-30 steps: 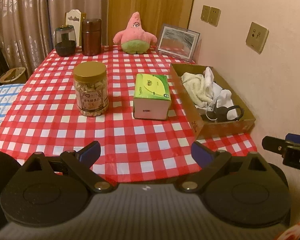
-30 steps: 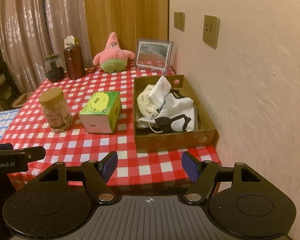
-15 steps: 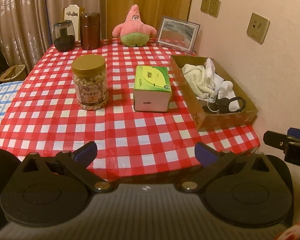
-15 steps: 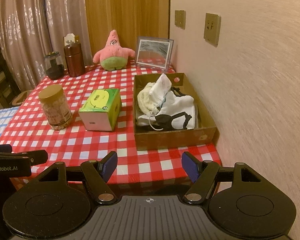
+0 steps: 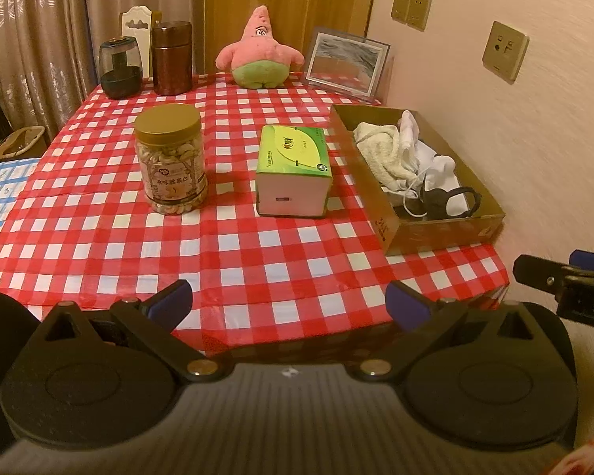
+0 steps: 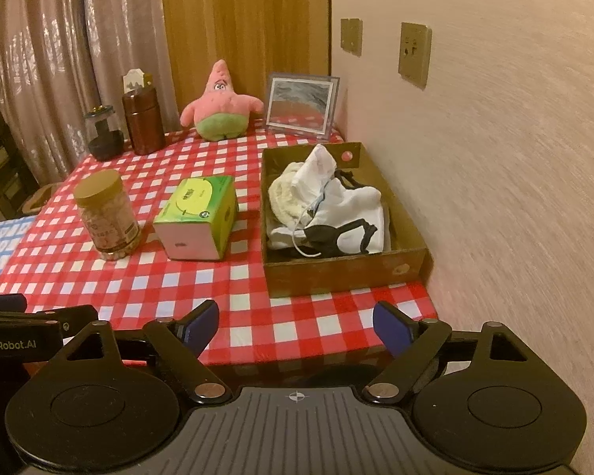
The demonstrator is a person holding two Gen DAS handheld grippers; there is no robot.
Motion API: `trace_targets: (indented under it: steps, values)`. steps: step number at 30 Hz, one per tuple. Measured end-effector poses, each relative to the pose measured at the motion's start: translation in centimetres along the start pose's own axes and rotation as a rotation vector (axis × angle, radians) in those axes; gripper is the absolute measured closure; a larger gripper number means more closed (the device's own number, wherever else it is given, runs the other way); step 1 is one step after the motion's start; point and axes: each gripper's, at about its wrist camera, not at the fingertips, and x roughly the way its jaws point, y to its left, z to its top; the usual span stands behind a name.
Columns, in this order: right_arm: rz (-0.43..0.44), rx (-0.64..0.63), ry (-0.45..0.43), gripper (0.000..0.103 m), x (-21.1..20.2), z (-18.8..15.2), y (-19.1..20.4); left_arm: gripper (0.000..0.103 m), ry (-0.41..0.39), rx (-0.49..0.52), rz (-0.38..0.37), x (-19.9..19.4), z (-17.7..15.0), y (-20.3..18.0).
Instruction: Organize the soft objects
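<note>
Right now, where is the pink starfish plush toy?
The pink starfish plush toy sits upright at the table's far edge in both wrist views, between the brown canister on its left and the picture frame on its right.

A: How is the left gripper [image 5: 289, 303] sitting?
B: It is pointing downward at a slant, its jaws standing wide apart with nothing between them.

A: And the right gripper [image 6: 296, 322]?
B: It is hanging beside the left one, tilting down the same way. Its jaws are opening, and nothing is sitting between them either.
</note>
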Motion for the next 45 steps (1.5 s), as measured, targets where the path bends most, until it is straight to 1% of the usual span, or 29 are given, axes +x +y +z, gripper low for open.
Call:
trace_targets:
  steps: [45]
  values:
    - [0.0,0.001,0.004,0.018,0.18,-0.32,-0.19,0.0,0.002,-0.002,-0.006,-0.04,-0.17,-0.59]
